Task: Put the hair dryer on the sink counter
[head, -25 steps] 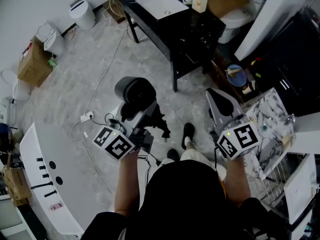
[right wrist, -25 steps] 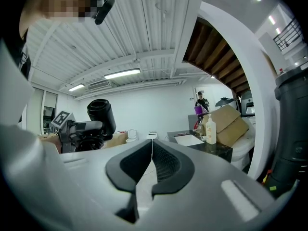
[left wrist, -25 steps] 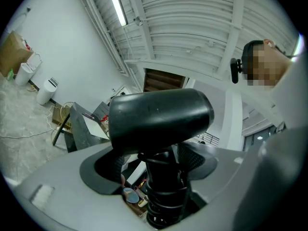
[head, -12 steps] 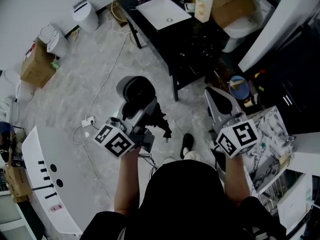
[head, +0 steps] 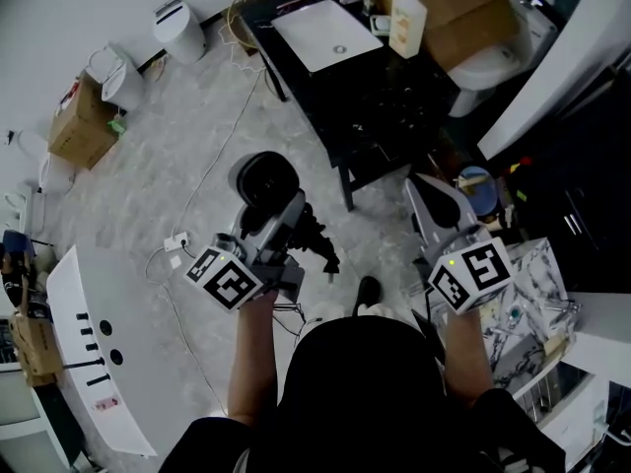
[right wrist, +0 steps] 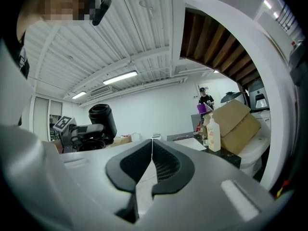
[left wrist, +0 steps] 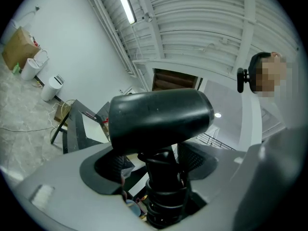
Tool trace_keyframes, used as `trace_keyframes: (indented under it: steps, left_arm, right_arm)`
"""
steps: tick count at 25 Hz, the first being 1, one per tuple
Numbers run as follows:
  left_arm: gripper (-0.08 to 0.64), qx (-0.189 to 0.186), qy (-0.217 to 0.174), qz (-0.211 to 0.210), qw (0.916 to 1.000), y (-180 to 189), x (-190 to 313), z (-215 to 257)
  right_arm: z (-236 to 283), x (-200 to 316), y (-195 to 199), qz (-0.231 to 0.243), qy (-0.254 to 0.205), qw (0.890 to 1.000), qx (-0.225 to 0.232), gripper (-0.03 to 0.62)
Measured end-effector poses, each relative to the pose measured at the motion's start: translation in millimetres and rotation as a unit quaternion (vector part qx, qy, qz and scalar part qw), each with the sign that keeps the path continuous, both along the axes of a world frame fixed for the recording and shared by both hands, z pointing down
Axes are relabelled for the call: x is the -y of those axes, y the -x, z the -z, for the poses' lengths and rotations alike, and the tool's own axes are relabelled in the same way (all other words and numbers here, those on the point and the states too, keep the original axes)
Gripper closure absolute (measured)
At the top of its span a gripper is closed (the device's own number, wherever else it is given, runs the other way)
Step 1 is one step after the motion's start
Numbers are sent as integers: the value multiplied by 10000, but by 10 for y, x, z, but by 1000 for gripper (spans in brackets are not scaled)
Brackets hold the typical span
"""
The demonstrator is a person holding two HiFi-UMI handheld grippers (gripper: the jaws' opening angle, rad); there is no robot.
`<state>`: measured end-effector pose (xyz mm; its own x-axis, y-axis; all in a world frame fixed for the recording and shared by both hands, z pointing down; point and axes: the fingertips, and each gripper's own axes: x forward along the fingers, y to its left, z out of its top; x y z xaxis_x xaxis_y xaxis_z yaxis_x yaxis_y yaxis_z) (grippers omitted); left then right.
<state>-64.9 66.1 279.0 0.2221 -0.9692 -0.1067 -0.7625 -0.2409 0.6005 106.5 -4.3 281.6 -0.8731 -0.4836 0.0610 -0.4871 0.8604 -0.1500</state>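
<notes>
The pickup is done, the delivery is not. The left gripper (head: 277,231) has its jaws clamped on the handle of the hair dryer (head: 264,179). In the left gripper view the ribbed black handle stands between the two pads and the fat black barrel lies across above them. In the head view the dryer hangs in the air over the pale floor (head: 168,156), on the near left side of the sink counter (head: 394,92) and well apart from it – nothing of the dryer touches the black top.

The right gripper (right wrist: 152,152) holds nothing. Its jaws are pressed together with only a thin seam between the pads, and it hovers near the counter's near right corner.

What is left, as I judge it, is the carry toward the far right and the set-down. The counter carries a white basin (head: 325,33) at its far left, plus a soap bottle (head: 406,16) and a cardboard box (head: 463,6) along its far edge. The dark stretch nearer the person looks like the likeliest landing spot, though what lies on it is too dark to make out.
</notes>
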Motion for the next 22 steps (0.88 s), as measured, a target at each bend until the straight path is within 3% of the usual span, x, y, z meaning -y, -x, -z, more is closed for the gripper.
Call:
trace_keyframes:
  steps: [12,22]
  left_arm:
    - [219,-160,226,109,9996,164,351,-186]
    - [219,-221,227,-247,9992,501,1045,-219]
  right_arm:
    - [-193,391,157,122,272,9995,-37,581]
    - [-178,924,522,-98,297,9993,-183,581]
